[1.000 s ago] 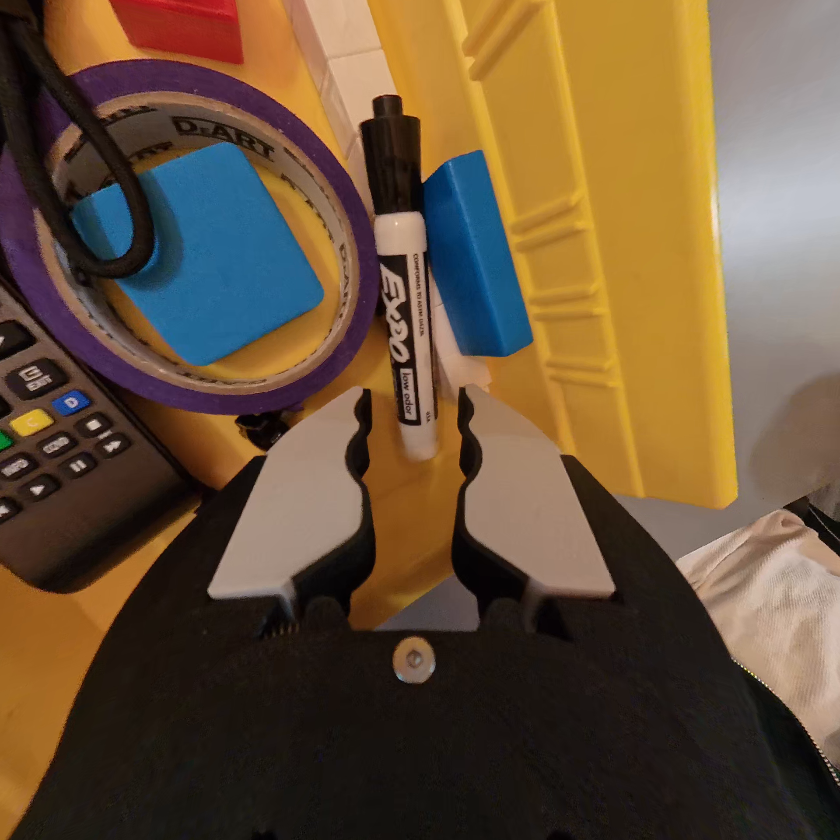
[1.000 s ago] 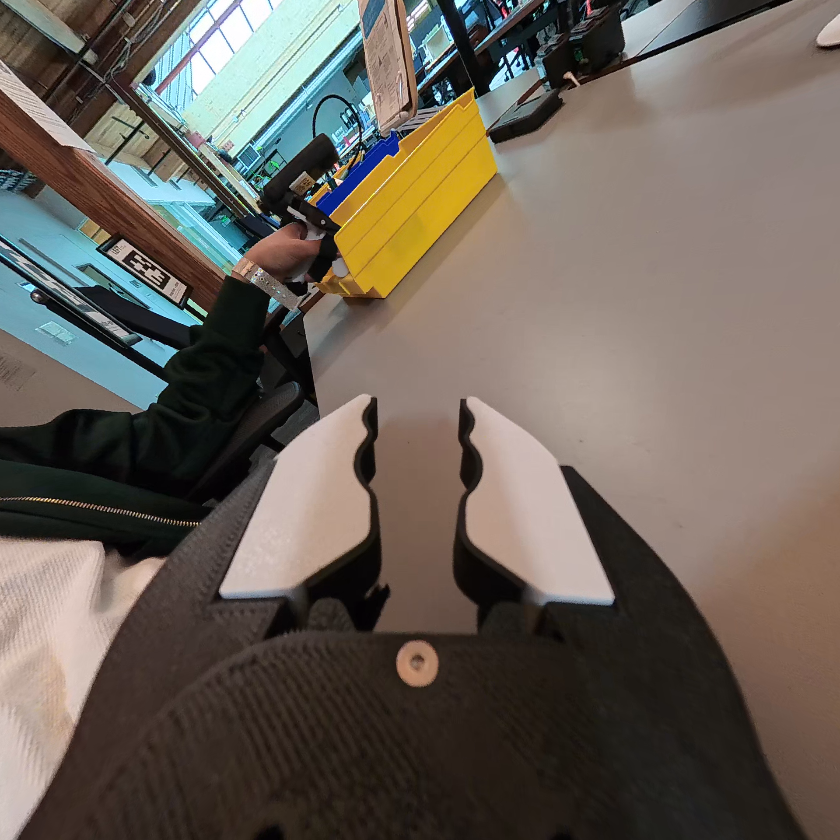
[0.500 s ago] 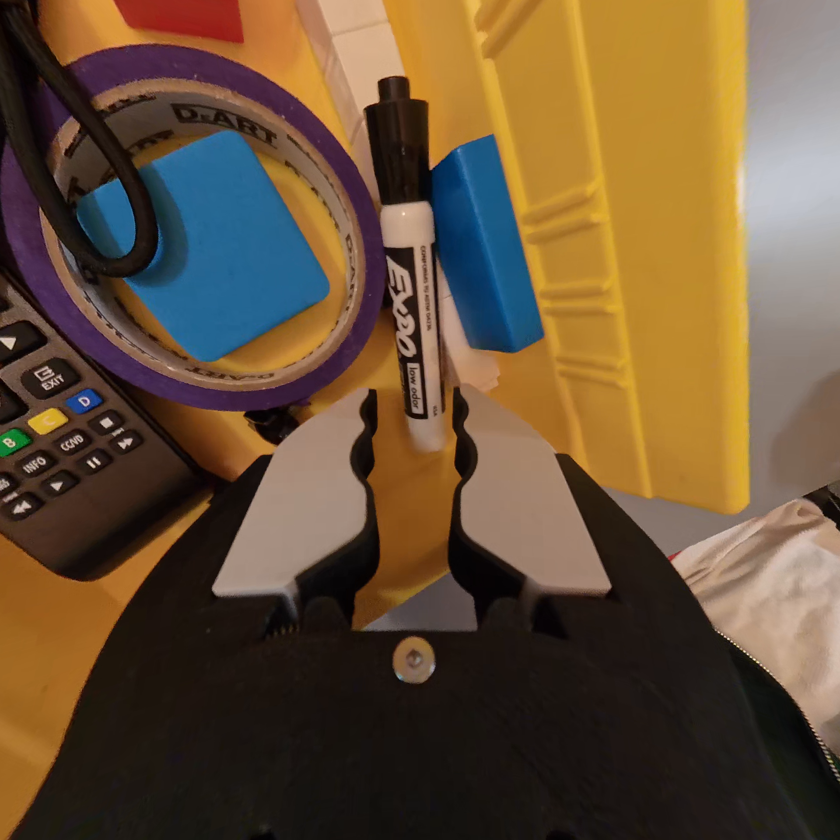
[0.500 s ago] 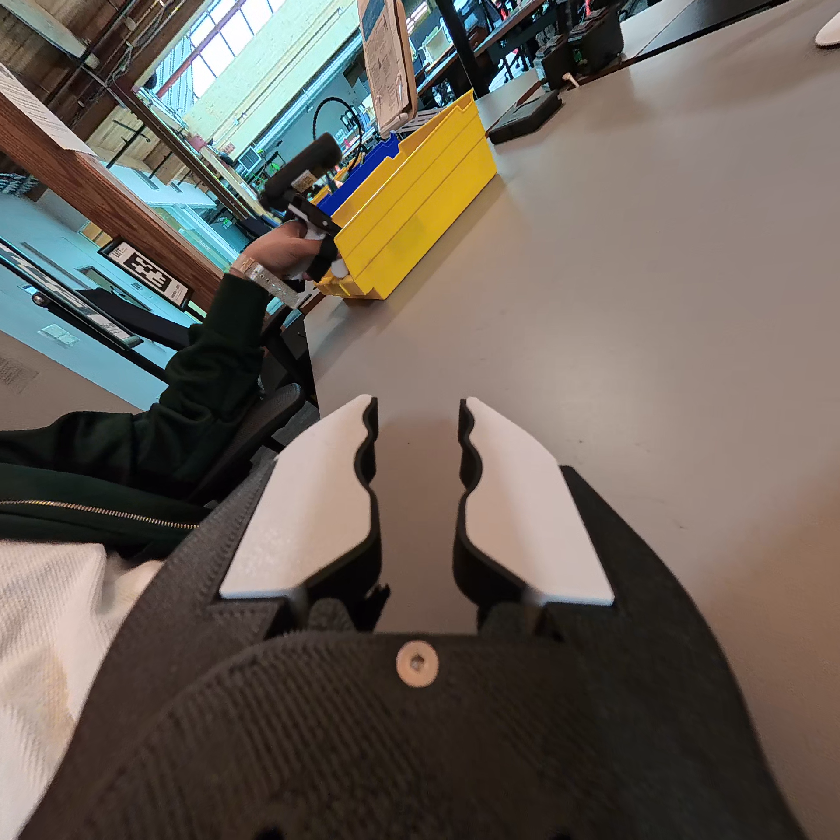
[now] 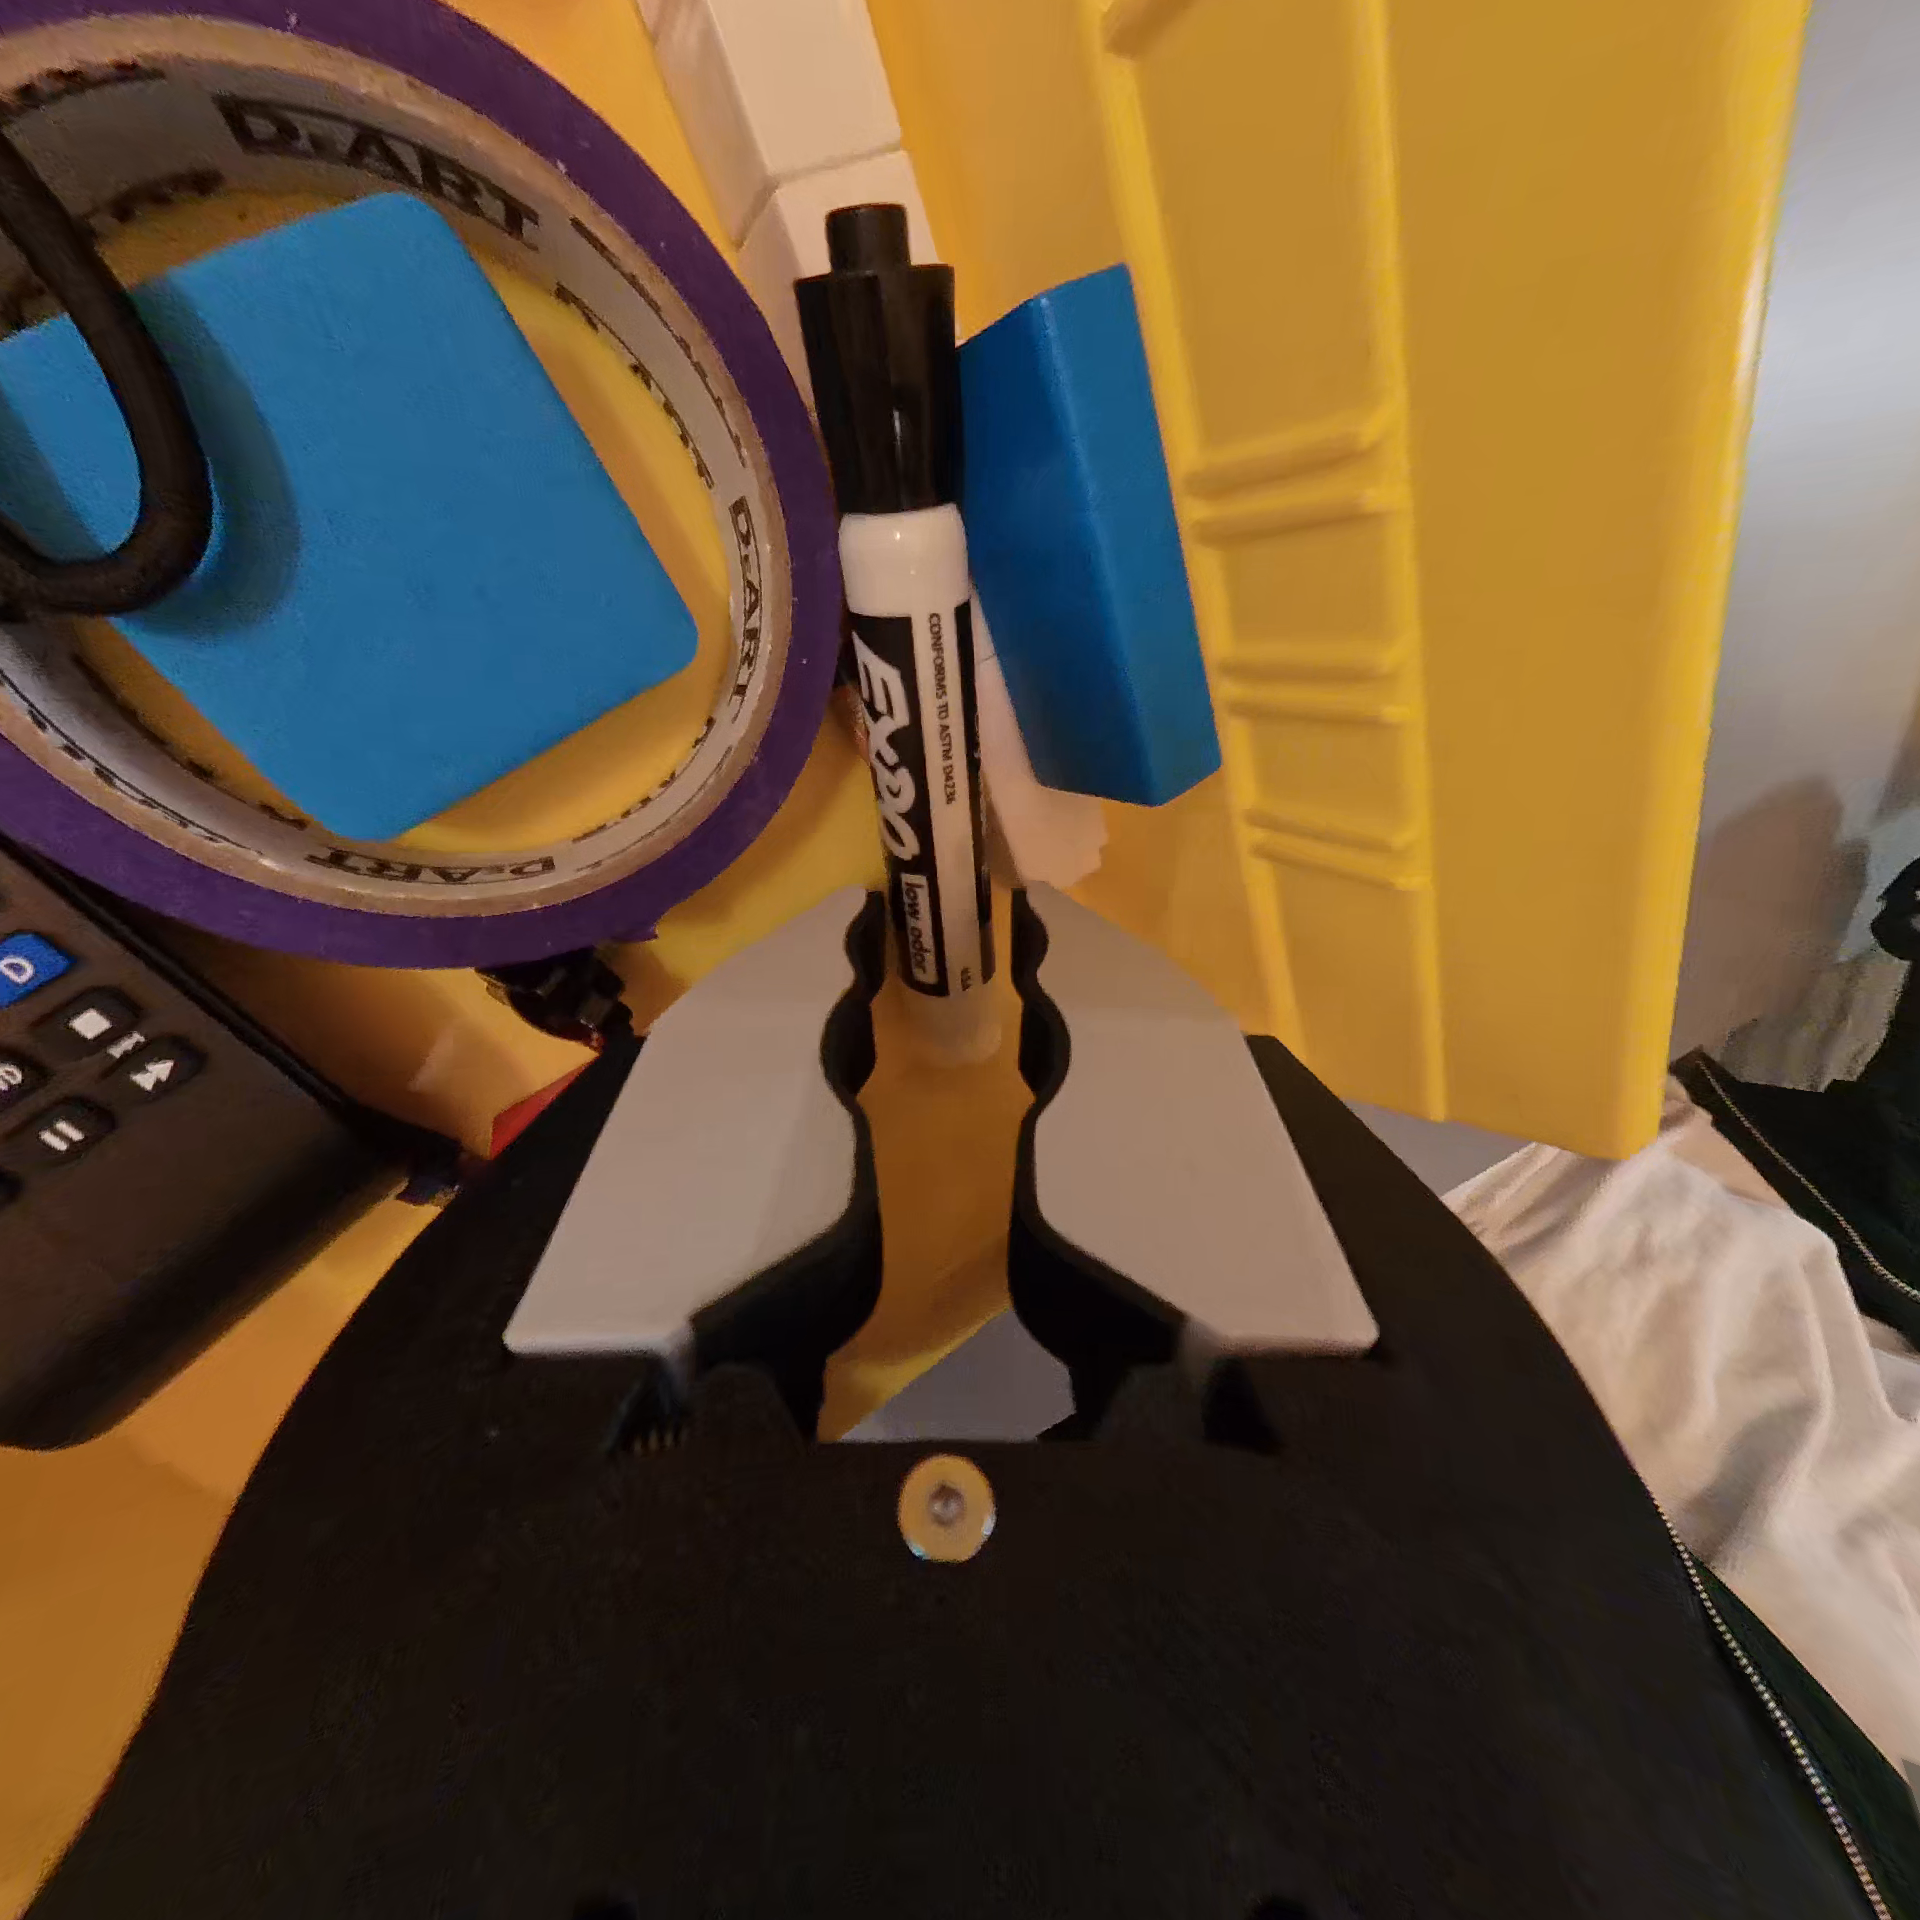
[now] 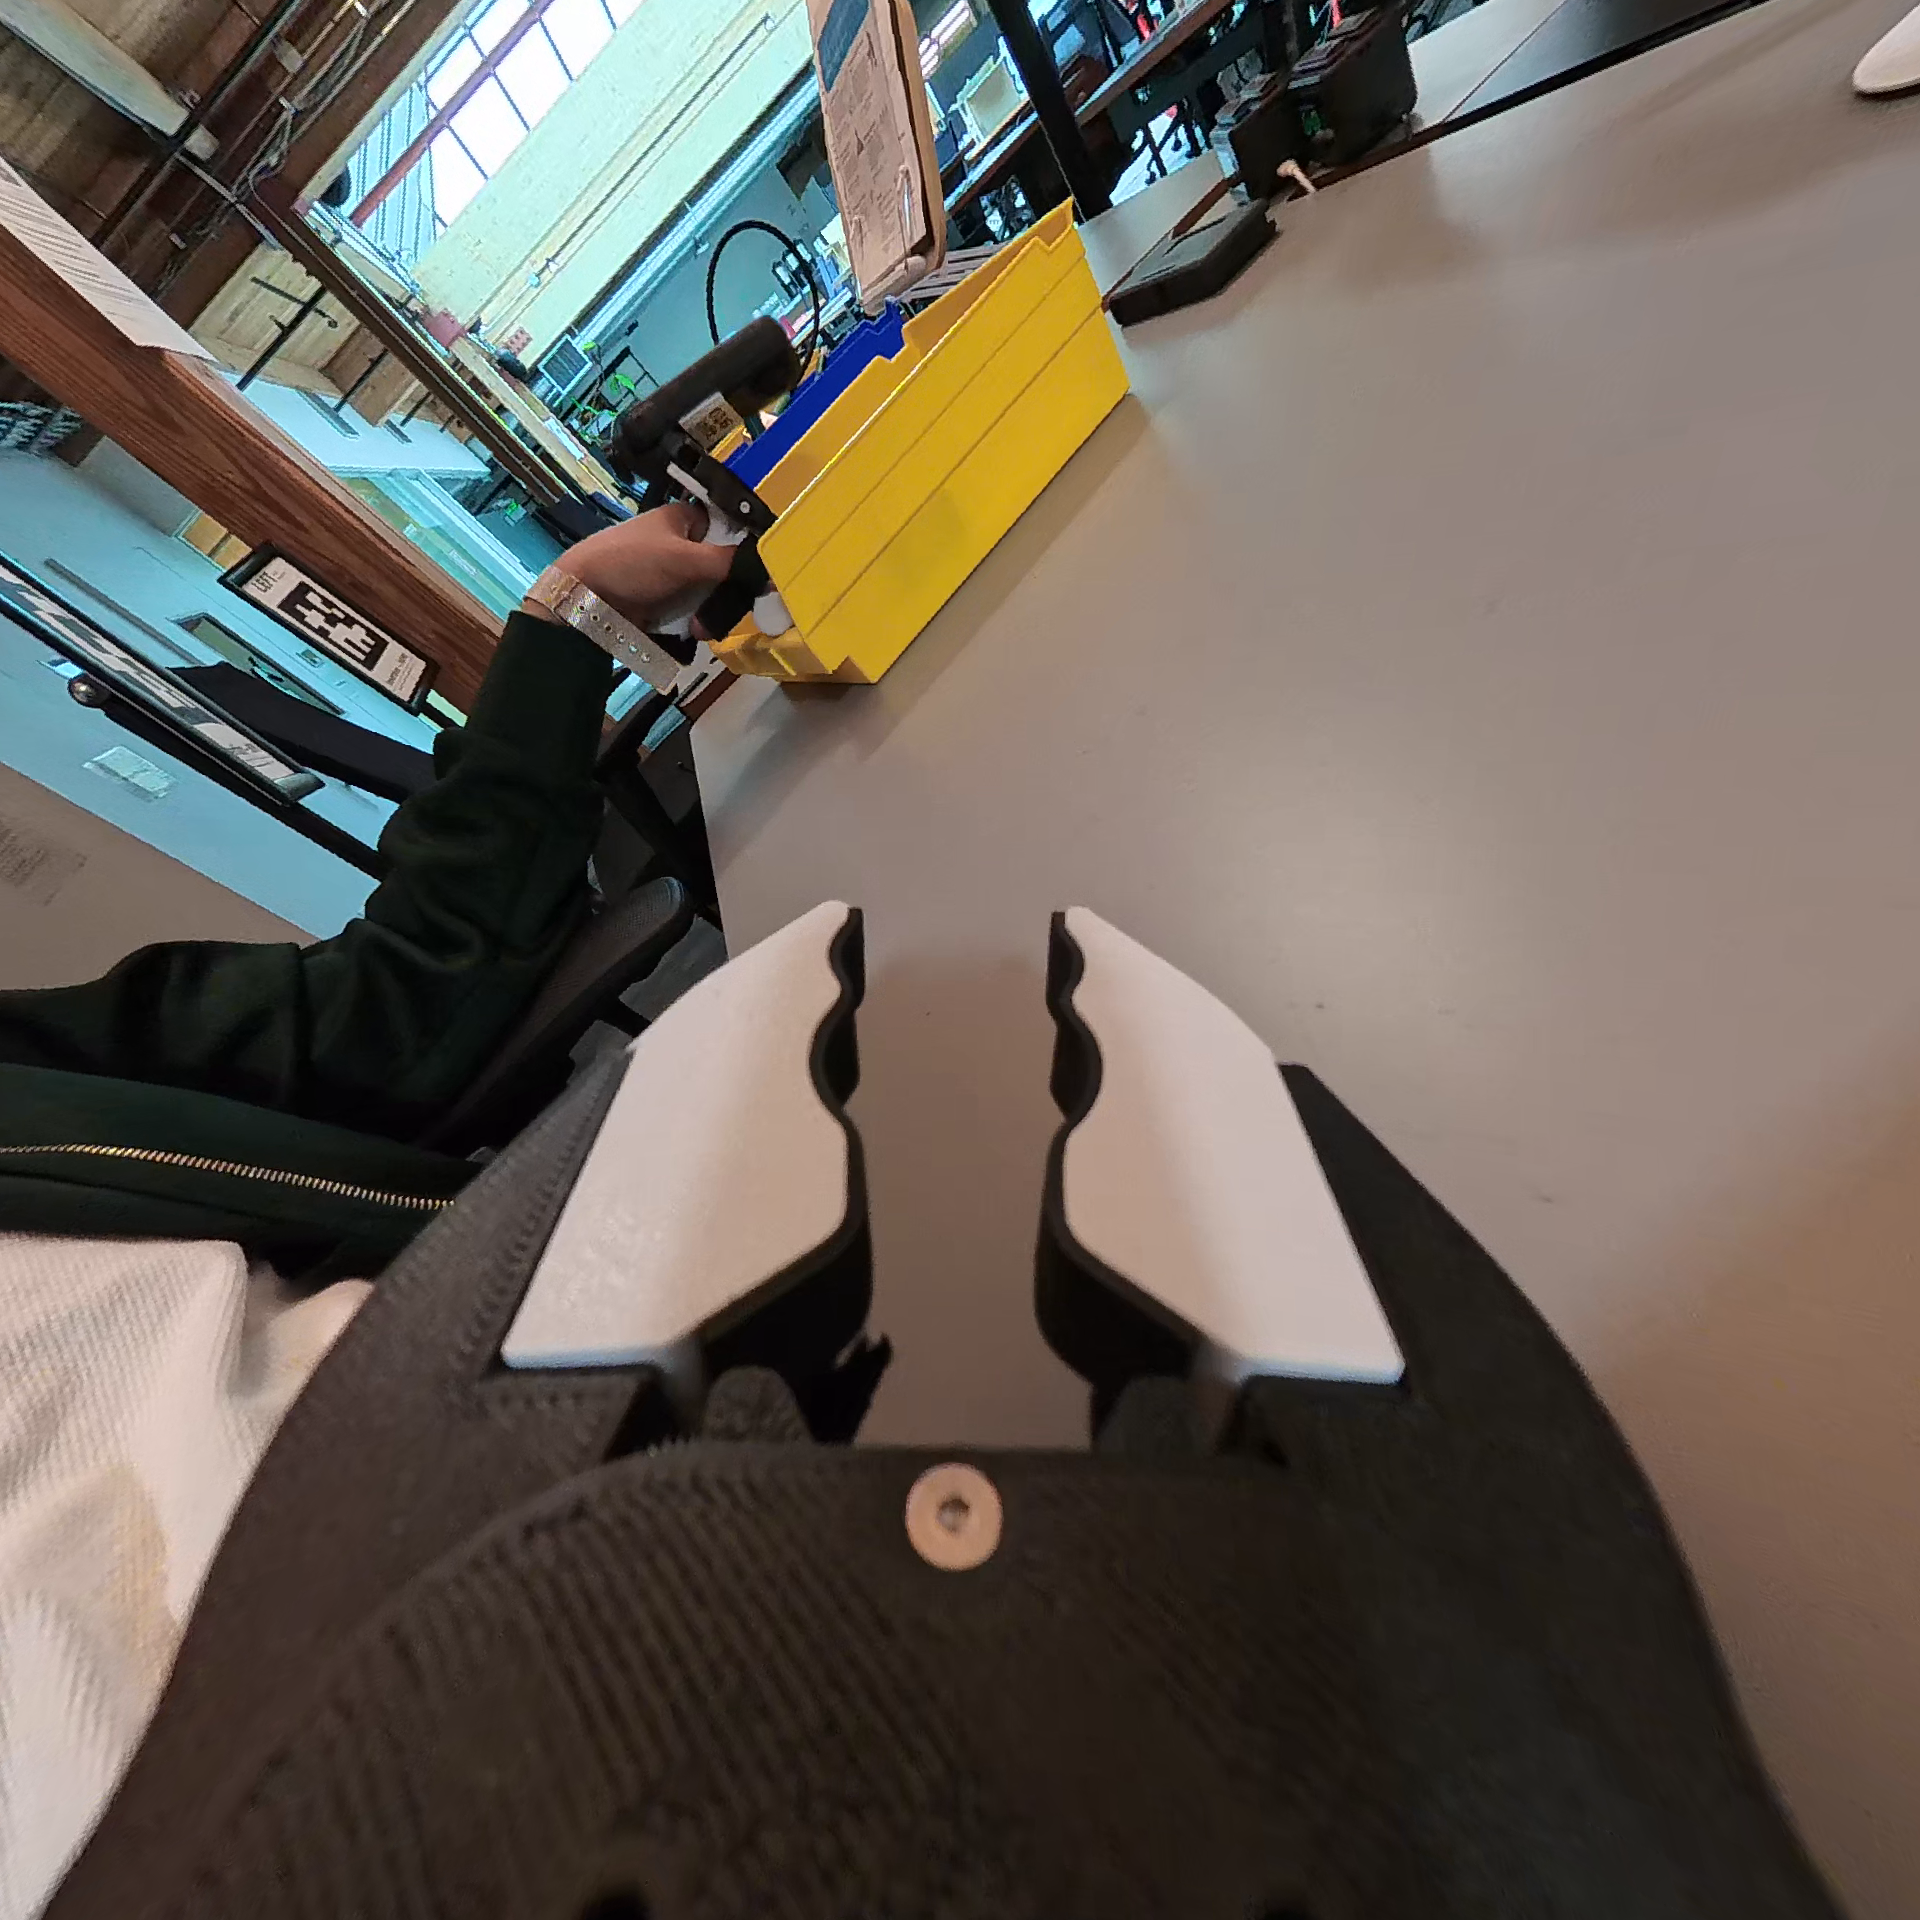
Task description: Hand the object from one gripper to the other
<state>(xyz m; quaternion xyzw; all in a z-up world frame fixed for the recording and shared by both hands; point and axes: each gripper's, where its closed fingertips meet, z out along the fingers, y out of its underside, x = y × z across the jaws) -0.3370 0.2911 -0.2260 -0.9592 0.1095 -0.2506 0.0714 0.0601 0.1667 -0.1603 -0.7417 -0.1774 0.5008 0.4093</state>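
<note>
A black-capped white dry-erase marker (image 5: 914, 623) lies in a yellow bin (image 5: 1351, 520), between a roll of purple tape (image 5: 800, 540) and a blue block (image 5: 1081, 540). My left gripper (image 5: 943, 914) is narrowly open, and its jaws flank the marker's tail end with a slim gap on each side. My right gripper (image 6: 956, 925) is open and empty, low over the grey table (image 6: 1455, 727). In the right wrist view, a hand holds the left gripper (image 6: 717, 499) at the near end of the yellow bin (image 6: 935, 499).
In the bin are a blue square block (image 5: 395, 520) inside the tape roll, a black cord (image 5: 156, 499), a black remote (image 5: 125, 1143) and white blocks (image 5: 790, 104). A blue bin (image 6: 821, 395) stands behind the yellow one. A dark sleeve (image 6: 468, 831) crosses the left. About 45 centimetres separates my left fingertips from my right. Measured from the fingertips, the blue square block (image 5: 395, 520) is 8 centimetres or so from the left gripper and 50 centimetres from the right.
My left gripper has moved forward over the marker's tail end and its jaws have narrowed around it. My right gripper has stayed still.
</note>
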